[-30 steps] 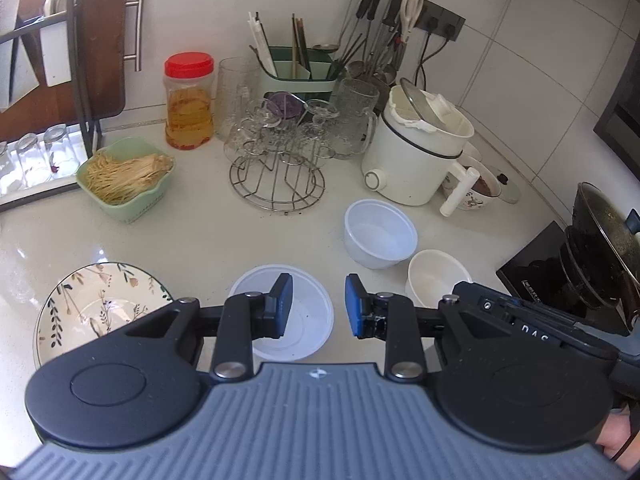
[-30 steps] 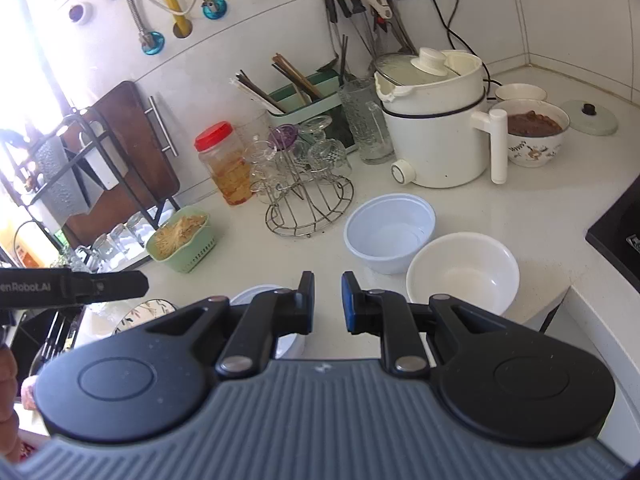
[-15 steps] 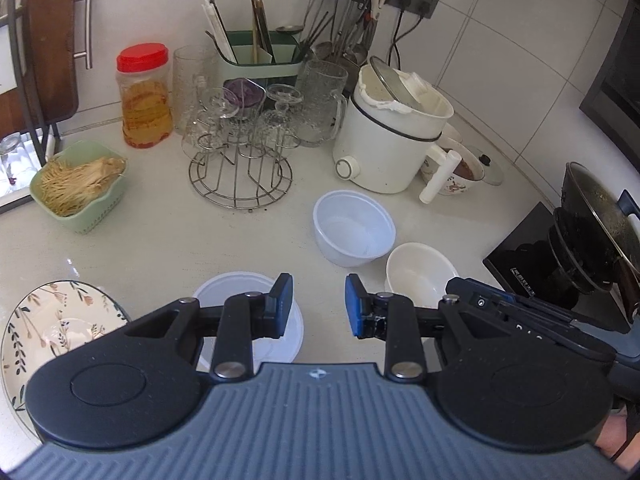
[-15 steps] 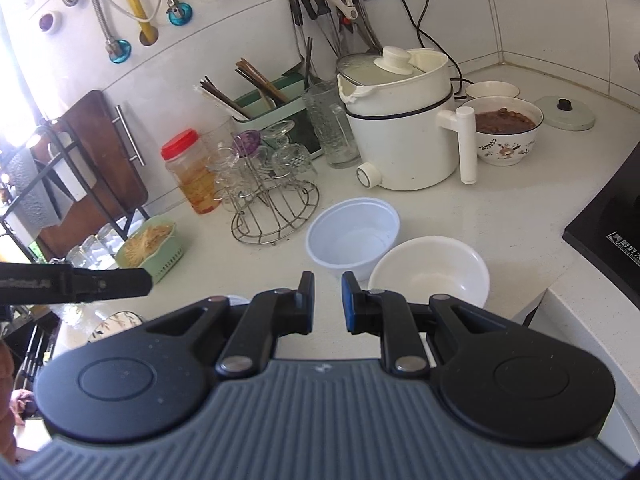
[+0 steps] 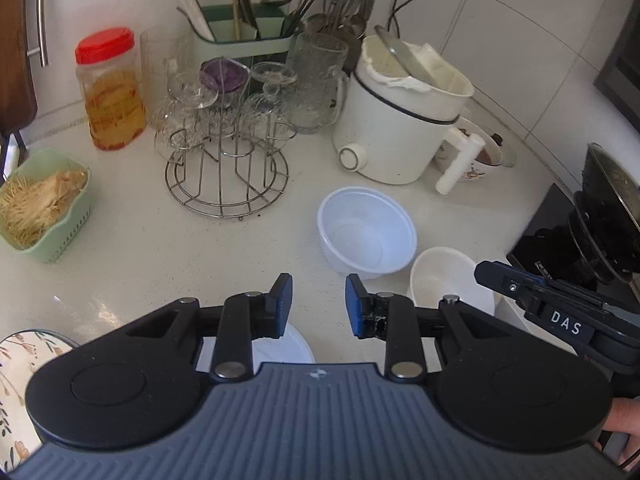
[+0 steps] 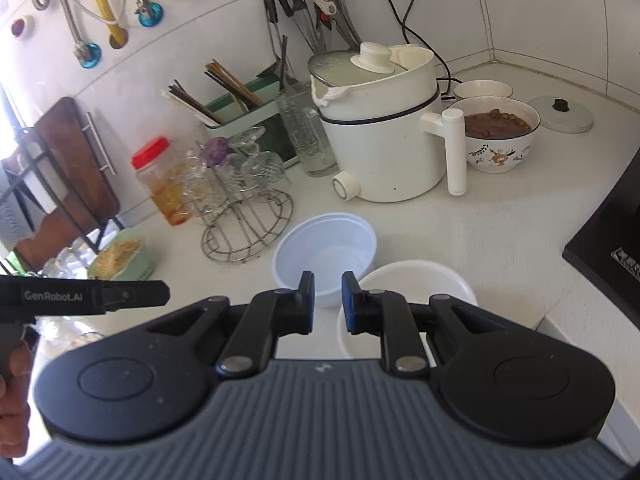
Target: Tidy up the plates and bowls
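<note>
A translucent white plastic bowl stands upright on the counter, with a white ceramic bowl just to its right. My left gripper hovers over the bare counter just short of the plastic bowl. Its jaws are opening and nothing is between them. A flat white lid lies under its left finger. A floral plate shows at the bottom left. My right gripper hangs over the place where the two bowls meet, shut to a slim gap and empty.
Behind the bowls stand a white electric pot, a wire rack of glasses, a red-lidded jar and a green basket. A stove with a dark wok is at the right. A patterned bowl of brown food sits in the corner.
Both grippers have come forward and down toward the two bowls. In the left view the floral plate and lid slid to the bottom left. The left jaws stand slightly wider.
</note>
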### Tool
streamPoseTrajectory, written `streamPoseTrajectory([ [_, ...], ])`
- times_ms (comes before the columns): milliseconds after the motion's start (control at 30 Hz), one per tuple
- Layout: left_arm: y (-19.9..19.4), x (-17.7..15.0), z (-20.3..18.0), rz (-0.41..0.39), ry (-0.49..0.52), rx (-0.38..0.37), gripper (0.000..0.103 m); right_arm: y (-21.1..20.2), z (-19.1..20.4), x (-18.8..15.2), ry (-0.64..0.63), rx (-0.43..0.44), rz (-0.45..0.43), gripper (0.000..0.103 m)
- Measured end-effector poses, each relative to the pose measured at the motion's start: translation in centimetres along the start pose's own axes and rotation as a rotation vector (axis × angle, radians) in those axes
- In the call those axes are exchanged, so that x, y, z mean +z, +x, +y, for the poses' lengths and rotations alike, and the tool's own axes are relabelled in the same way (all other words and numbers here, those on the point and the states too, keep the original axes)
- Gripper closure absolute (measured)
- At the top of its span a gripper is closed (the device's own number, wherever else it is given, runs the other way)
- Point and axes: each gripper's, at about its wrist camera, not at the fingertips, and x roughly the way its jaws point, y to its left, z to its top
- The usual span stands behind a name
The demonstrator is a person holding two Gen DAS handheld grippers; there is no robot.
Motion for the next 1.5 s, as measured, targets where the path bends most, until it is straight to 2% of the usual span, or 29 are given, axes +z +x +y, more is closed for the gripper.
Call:
streamPoseTrajectory([
  [33, 0.5, 0.3, 0.4, 0.005, -0.017, -0.001, 0.06, 0.3, -0.1, 0.2, 0.0, -0.006, 0.002, 0.085],
  [100, 1.5, 0.9, 1.1, 0.022, -0.036, -0.002, 0.057, 0.9, -0.2, 0.6, 0.002, -0.002, 0.004, 0.085],
  [167, 2.5, 1.4, 1.4, 0.036, -0.045, -0.006, 0.056, 1.5, -0.1, 1.0, -0.018, 0.004, -0.005, 0.085],
  [267, 4.4, 2.0, 1.8, 0.061, -0.048, -0.015, 0.055, 2.8, 0.2, 1.4, -0.076, -0.033, -0.007, 0.085],
  [500, 7.8, 3.3, 4.4, 0.075, -0.096, -0.001, 0.049, 5.2, -0.4, 2.5, -0.05, -0.025, 0.015, 0.084],
  [567, 8.2, 3.8, 4.9, 0.069, -0.106, 0.021, 0.047, 6.0, -0.6, 2.9, -0.048, -0.016, 0.02, 0.069],
  [600, 8.3, 4.1, 5.2, 0.064, -0.115, 0.022, 0.047, 6.3, -0.7, 3.1, -0.046, -0.008, 0.018, 0.055],
  [633, 8.6, 4.4, 5.3, 0.062, -0.119, 0.012, 0.047, 6.6, -0.9, 3.3, -0.041, 0.004, 0.015, 0.054],
  [733, 9.4, 5.2, 5.4, 0.064, -0.124, -0.01, 0.047, 7.7, -1.8, 4.1, 0.0, 0.013, 0.014, 0.055],
  [833, 10.3, 6.1, 5.8, 0.066, -0.176, -0.052, 0.047, 9.1, -2.9, 4.8, 0.049, 0.006, 0.032, 0.055],
  [933, 11.7, 6.7, 6.0, 0.089, -0.196, -0.057, 0.047, 10.6, -3.7, 5.2, 0.086, -0.007, 0.082, 0.055],
  [1000, 12.6, 6.9, 5.7, 0.109, -0.213, -0.088, 0.047, 11.4, -4.0, 5.2, 0.108, -0.026, 0.105, 0.055],
  [1200, 14.7, 7.0, 4.4, 0.157, -0.208, -0.137, 0.048, 13.5, -4.5, 4.7, 0.144, -0.009, 0.189, 0.056],
  [1267, 15.3, 6.9, 3.9, 0.165, -0.194, -0.149, 0.049, 14.1, -4.8, 4.4, 0.169, -0.011, 0.208, 0.056],
  [1333, 15.8, 6.8, 3.2, 0.171, -0.175, -0.138, 0.063, 14.6, -4.9, 4.1, 0.185, -0.009, 0.22, 0.057],
  [1433, 16.3, 6.7, 3.1, 0.186, -0.177, -0.138, 0.075, 15.2, -4.5, 3.8, 0.182, -0.002, 0.235, 0.075],
  [1500, 16.8, 6.6, 3.1, 0.201, -0.181, -0.139, 0.081, 15.6, -4.4, 3.6, 0.176, -0.002, 0.238, 0.082],
])
